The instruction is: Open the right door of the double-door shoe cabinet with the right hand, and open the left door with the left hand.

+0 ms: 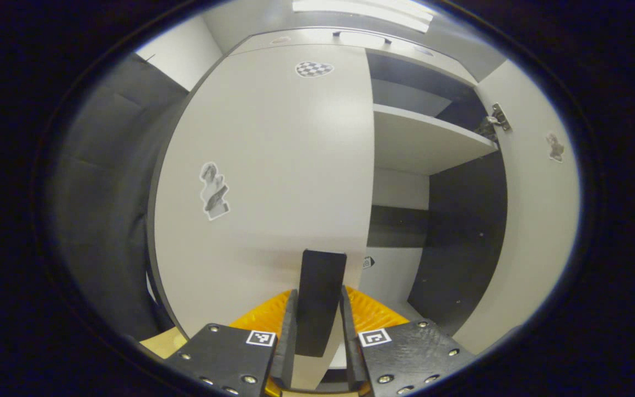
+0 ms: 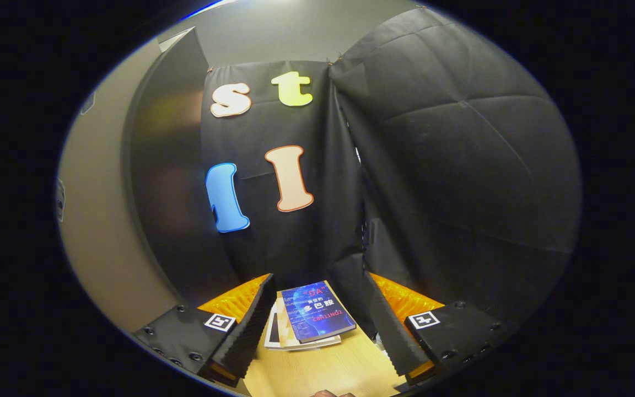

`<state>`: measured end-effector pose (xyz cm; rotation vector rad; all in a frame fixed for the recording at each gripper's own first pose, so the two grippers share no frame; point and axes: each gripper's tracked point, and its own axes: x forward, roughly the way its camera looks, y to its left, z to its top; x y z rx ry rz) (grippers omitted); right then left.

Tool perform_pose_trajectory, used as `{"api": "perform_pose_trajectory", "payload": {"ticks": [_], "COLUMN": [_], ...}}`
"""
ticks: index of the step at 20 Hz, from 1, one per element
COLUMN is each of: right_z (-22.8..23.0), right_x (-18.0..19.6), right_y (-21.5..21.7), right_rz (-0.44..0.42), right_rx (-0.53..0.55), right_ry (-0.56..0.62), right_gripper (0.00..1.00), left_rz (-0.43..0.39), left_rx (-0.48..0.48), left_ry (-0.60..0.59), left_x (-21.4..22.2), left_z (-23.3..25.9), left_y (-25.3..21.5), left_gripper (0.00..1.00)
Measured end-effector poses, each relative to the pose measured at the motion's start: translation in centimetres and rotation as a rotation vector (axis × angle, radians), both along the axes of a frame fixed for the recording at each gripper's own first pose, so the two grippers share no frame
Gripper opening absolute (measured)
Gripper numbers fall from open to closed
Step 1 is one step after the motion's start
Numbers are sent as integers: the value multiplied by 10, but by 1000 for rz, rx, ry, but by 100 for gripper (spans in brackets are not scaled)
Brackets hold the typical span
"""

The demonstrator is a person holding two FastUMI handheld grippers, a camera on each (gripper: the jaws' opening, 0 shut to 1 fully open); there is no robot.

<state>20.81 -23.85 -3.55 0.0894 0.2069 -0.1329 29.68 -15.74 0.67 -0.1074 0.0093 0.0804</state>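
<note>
In the left gripper view the shoe cabinet's white left door (image 1: pixel 273 165) stands close in front, flat across its half of the cabinet. A dark upright handle (image 1: pixel 322 270) sits at its right edge, and my left gripper (image 1: pixel 319 295) is shut on it, one finger on each side. The right door (image 1: pixel 538 220) is swung wide open to the right, its hinge (image 1: pixel 496 118) showing. Behind it I see a white shelf (image 1: pixel 422 140) and the dark inner wall (image 1: pixel 461 237). My right gripper (image 2: pixel 319 278) is open with nothing between its fingers, facing the booth wall.
A blue book (image 2: pixel 317 311) lies on a small stack on a wooden surface (image 2: pixel 323 369) just beyond the right gripper. A grey panel (image 2: pixel 97 220) and a dark panel (image 2: pixel 168 165) rise at the left of that view. Black cloth hangs behind and to the right.
</note>
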Motion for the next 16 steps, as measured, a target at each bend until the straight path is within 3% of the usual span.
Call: {"api": "perform_pose_trajectory", "payload": {"ticks": [1,2,4,6,9,11,12,16], "right_z": [0,-2,2,8,10,6,5,-4], "right_x": [7,12,22,28,26,20,18,2], "right_y": [-1,0,1,7,10,4,1,-7], "right_rz": [11,24,37,54,72,60,57,35], "right_rx": [-4,-3,7,25,29,21,24,30], "right_ry": [4,6,-18,-47,-66,-66,-63,-46], "right_gripper": [98,98,98,98,98,98,92,92], "left_rz": [13,22,31,45,53,50,51,47], "left_rx": [2,10,11,31,55,50,51,59], "left_ry": [12,8,2,-3,-8,-5,-3,0], "left_x": [-1,-2,1,0,0,-2,-2,-4], "left_z": [-4,-4,-4,-4,-4,-4,-5,-5], "left_y": [2,3,3,2,3,2,2,3], "left_gripper": [40,30,30,23,6,6,6,6]}}
